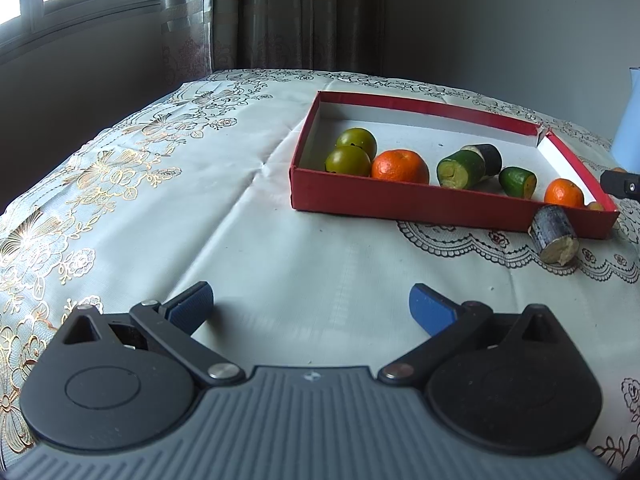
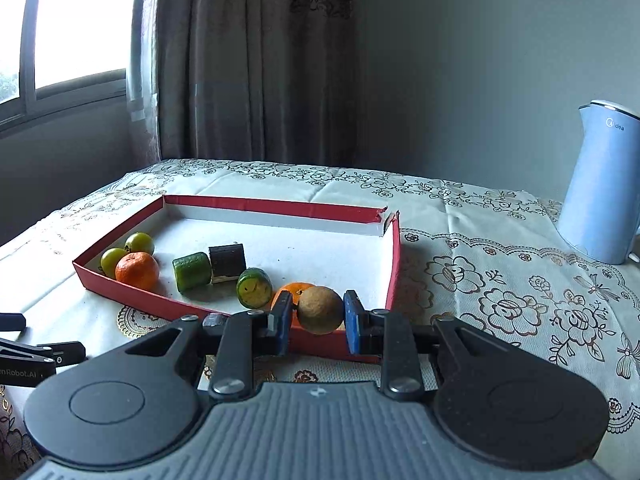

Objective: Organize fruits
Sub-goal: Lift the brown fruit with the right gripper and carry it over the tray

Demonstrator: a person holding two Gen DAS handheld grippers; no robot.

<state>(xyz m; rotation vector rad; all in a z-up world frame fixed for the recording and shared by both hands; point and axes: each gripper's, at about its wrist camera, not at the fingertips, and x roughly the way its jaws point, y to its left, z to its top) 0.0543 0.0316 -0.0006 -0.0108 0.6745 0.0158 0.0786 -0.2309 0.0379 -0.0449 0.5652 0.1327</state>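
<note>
Right tongs (image 2: 318, 314) clamp brown fruit (image 2: 321, 310) over red box (image 2: 394, 264) | left tongs (image 1: 312, 306) released | kettle (image 2: 598, 184) nearby

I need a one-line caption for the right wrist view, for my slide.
Right gripper holds a small brown fruit at the near edge of the red tray.

Blue kettle (image 2: 596, 184) on floral tablecloth (image 2: 500, 280); curtain (image 2: 248, 60), window (image 2: 76, 20).

On the blue kettle (image 2: 596, 184) I read "dea"; my left gripper (image 2: 24, 360) shows "nRobot.AI", its start cut off.
</note>
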